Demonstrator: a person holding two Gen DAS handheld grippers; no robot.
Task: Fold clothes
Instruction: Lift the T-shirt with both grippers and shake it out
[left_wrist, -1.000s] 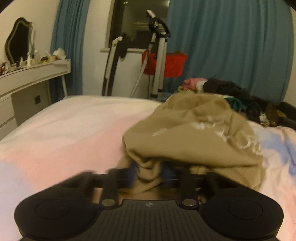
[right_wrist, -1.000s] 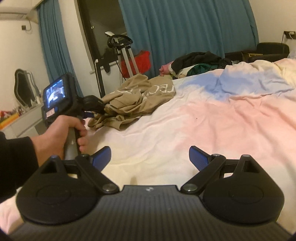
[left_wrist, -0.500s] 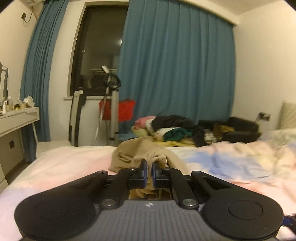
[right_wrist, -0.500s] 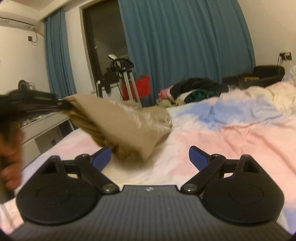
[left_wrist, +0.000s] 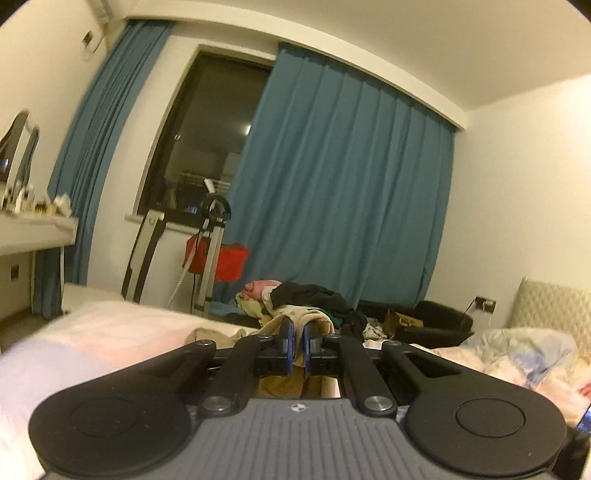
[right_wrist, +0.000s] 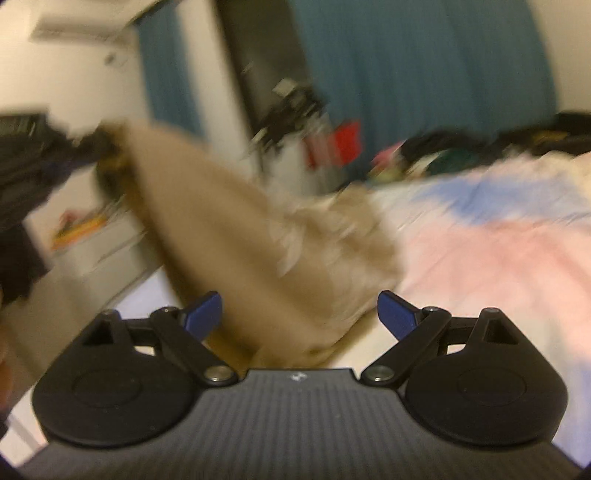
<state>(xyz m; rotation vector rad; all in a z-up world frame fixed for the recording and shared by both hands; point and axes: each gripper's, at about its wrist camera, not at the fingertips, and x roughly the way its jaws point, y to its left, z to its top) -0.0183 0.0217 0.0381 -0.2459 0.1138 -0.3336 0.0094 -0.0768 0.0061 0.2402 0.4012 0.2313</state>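
Note:
A tan garment (right_wrist: 236, 240) hangs stretched from the upper left down onto the pink and blue bedspread (right_wrist: 498, 258); the right wrist view is blurred. My left gripper (left_wrist: 298, 334) is shut on a bunch of that tan cloth (left_wrist: 306, 317), which drapes over and below its blue pads. In the right wrist view the left gripper (right_wrist: 99, 147) shows as a dark shape at the cloth's raised end. My right gripper (right_wrist: 300, 310) stands open, its blue fingertips (right_wrist: 393, 308) either side of the garment's lower part, not pressing it.
A heap of other clothes (left_wrist: 306, 295) lies at the bed's far side below the blue curtain (left_wrist: 343, 177). A standing steamer (left_wrist: 212, 240) and a red item (left_wrist: 225, 258) stand by the dark window. A white dresser (left_wrist: 33, 229) is at the left.
My left gripper has lifted the tan garment off the bed and carried it up and toward the left of the right wrist view. The right gripper has come closer, with the cloth now between its fingers.

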